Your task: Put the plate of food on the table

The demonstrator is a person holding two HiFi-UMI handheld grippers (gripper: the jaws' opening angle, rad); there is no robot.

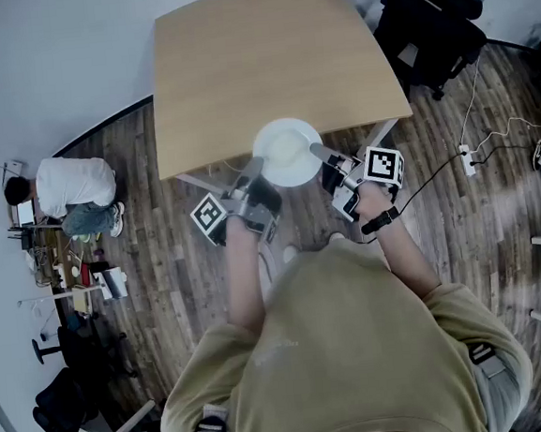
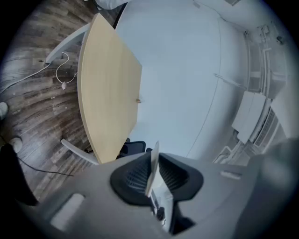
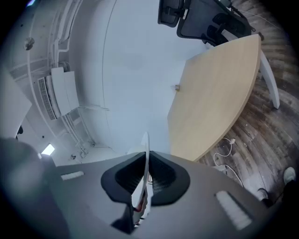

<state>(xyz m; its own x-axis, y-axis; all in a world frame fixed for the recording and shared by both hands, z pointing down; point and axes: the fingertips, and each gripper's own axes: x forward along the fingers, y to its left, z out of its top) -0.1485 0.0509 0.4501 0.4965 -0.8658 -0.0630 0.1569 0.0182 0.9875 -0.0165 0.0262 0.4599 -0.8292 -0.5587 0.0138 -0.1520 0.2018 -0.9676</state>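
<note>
Plate point(image 1: 287, 152) rim pinched on opposite sides by left tool point(image 1: 253, 170) and right tool point(image 1: 321, 149).

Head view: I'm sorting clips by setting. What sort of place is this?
Probably an office or lab workroom: a wooden table, black office chairs beside it, a power strip and cables on the plank floor, a person sitting among equipment.

Both forearms reach forward; the left hand-held gripper point(image 1: 252, 171) and the right hand-held gripper point(image 1: 324, 151) pinch opposite edges of the plate point(image 1: 284, 123).
</note>
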